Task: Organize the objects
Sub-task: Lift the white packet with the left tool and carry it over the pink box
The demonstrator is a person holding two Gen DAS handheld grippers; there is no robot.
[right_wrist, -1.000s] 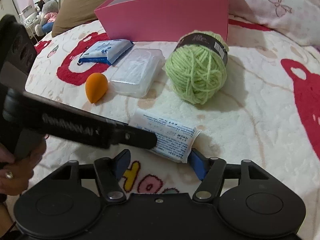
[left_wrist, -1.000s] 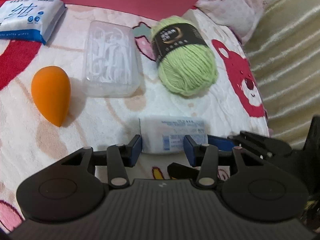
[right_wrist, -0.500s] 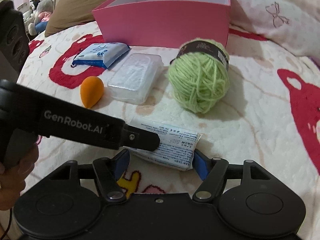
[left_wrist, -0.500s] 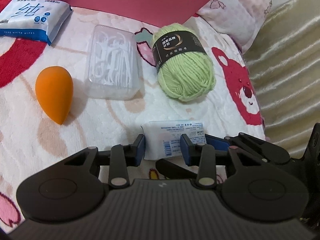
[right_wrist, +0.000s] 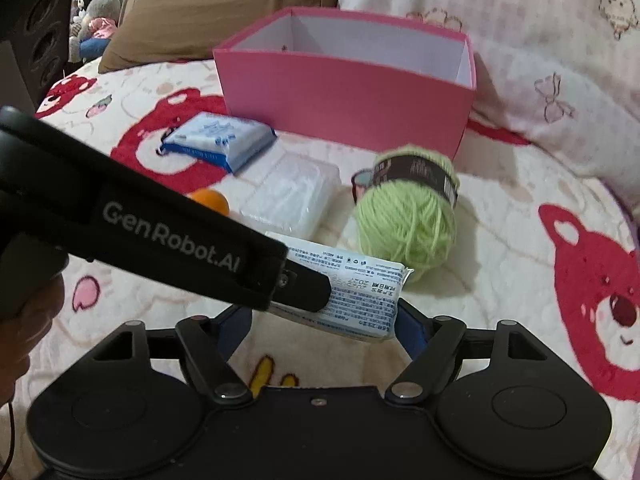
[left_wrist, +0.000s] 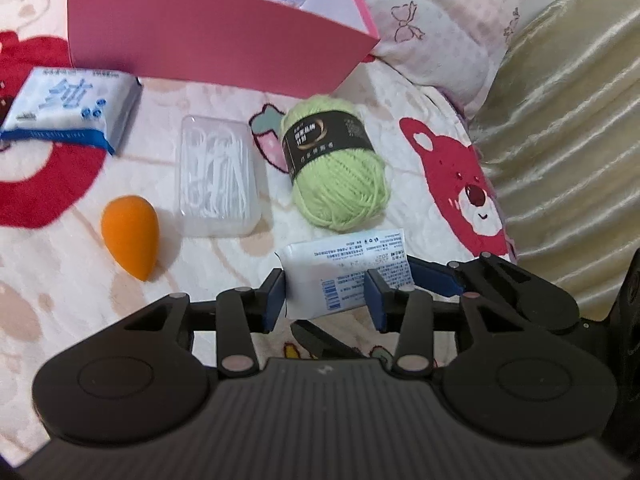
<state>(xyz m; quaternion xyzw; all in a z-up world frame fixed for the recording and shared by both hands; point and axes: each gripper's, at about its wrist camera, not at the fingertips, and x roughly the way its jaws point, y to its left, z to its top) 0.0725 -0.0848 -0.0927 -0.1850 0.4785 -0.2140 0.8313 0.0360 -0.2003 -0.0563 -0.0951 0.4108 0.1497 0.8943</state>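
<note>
The left tongs are nearly closed and pinch a small white packet between their blue pads; the packet is lifted off the bed blanket and has tiny blue and black print on it, too small to read, but the number "2027" shows in the right wrist view; the side of the left tongs, seen from the right camera, says "GenRobot.AI" in grey letters; the right tongs stand wide, and their jaws have just been opening; the same packet sits between them, and one blue pad is right at the packet's end, but I cannot tell if it touches; a hand shows at the left edge, holding the left tongs.

On the blanket, beyond the packet, lies a green yarn ball with a black band; the band has gold and white writing that I cannot read; left of the yarn is a clear box of white floss picks; left of that is an orange egg-shaped sponge; farther back lies a blue and white wipes pack with one big blue character on it; behind them all stands an open pink box; the blanket has red bear faces.
</note>
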